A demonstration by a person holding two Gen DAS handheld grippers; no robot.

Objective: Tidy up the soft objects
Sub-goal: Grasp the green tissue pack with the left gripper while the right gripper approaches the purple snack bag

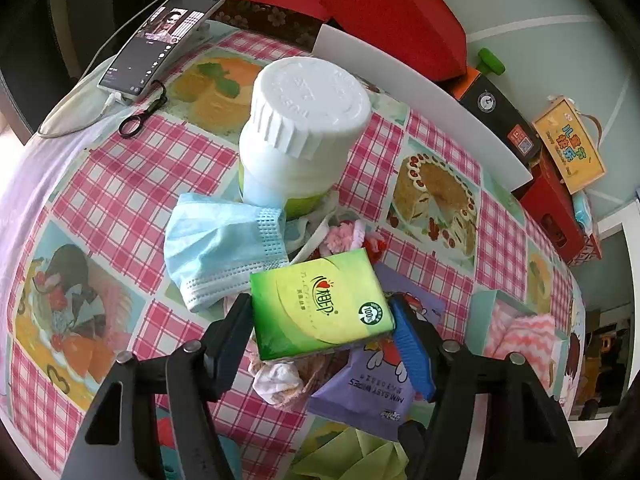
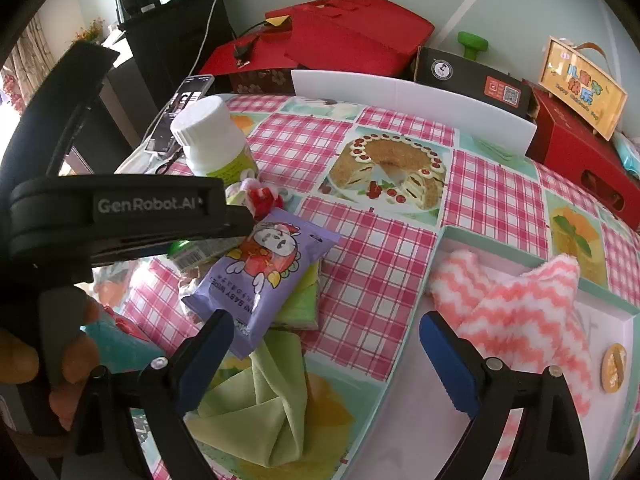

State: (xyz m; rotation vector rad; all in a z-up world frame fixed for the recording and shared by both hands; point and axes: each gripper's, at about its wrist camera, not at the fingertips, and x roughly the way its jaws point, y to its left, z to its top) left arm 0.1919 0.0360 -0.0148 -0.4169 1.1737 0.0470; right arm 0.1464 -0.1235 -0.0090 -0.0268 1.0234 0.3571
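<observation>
Pinching the glossy green tissue pack (image 1: 322, 307) between its flat sides, my left gripper (image 1: 320, 332) holds it above a heap of soft things: a pleated blue face mask (image 1: 218, 252), a slick purple wipes packet (image 1: 374, 384) and crumpled cloth. My right gripper (image 2: 326, 360) hangs with its fingers spread, holding nothing, over the checked tablecloth (image 2: 372, 256), between a rumpled green cloth (image 2: 272, 400) and a fluffy pink zigzag towel (image 2: 516, 312) lying in a shallow box (image 2: 520, 244).
</observation>
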